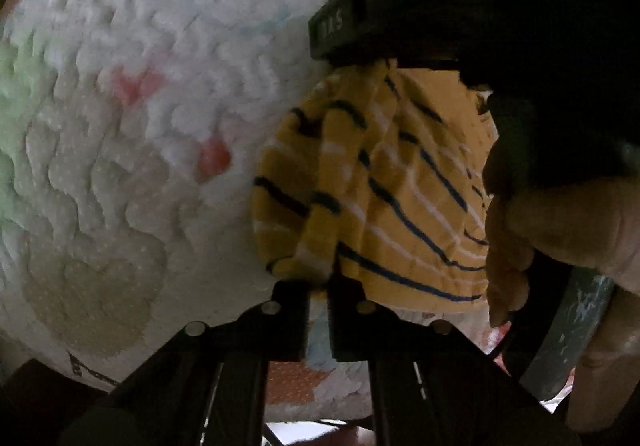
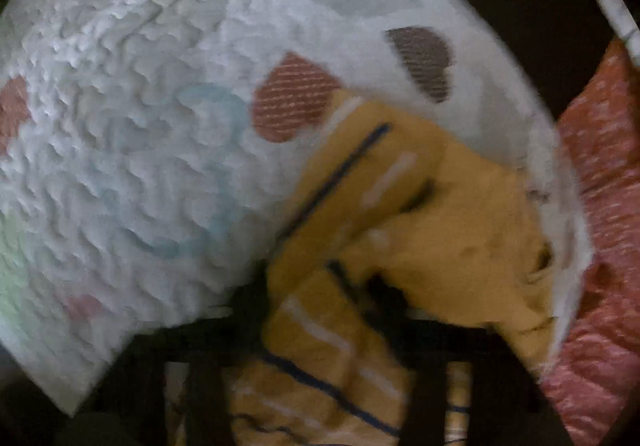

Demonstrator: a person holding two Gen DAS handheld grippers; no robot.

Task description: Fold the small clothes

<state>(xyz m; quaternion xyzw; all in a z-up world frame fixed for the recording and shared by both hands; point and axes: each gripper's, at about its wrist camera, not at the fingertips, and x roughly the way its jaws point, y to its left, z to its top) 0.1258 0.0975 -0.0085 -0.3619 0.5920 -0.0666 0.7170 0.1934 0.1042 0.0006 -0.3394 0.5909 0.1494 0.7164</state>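
White quilted bedspread (image 1: 132,117) fills the background; your left gripper (image 1: 318,286) pinches the yellow striped garment's (image 1: 384,197) lower edge, your right gripper (image 2: 320,326) holds its bunched fold, jaws narrow.

Left gripper (image 1: 318,320): black frame, handheld.
Black fingers, round silver screws (image 1: 271,308) along the arms; right gripper (image 2: 320,326) likewise black.

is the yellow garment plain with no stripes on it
No, the yellow garment carries dark blue and white stripes across its fabric, seen plainly in the left wrist view as it lies on the white quilt.
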